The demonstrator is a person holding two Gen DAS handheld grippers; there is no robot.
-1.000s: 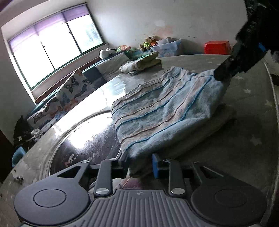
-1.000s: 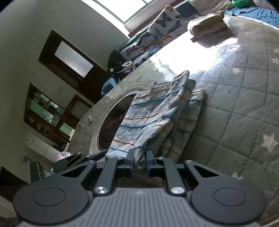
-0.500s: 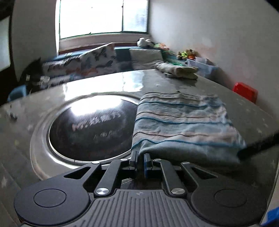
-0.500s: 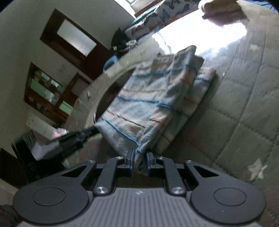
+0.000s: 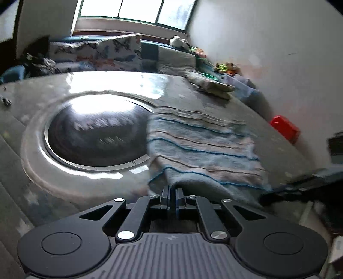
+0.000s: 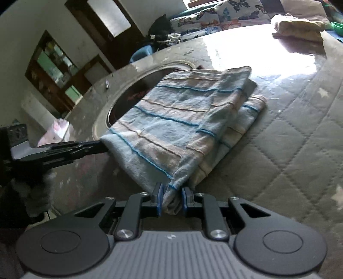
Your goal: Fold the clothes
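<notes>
Daylight enters through a wide window point(image 5: 137, 10) in the far wall. Butterfly-print cushions point(image 5: 96, 53) line the bench below it. White wall point(image 5: 268, 43) at right; dark wooden cabinet point(image 6: 53, 68) opposite.

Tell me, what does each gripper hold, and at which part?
Both hold the striped towel: the left gripper pinches one near corner, the right gripper the bunched other near corner.

A red box point(image 5: 284, 128) sits at the right edge, butterfly cushions point(image 5: 96, 53) line the top under the window point(image 5: 133, 9).
</notes>
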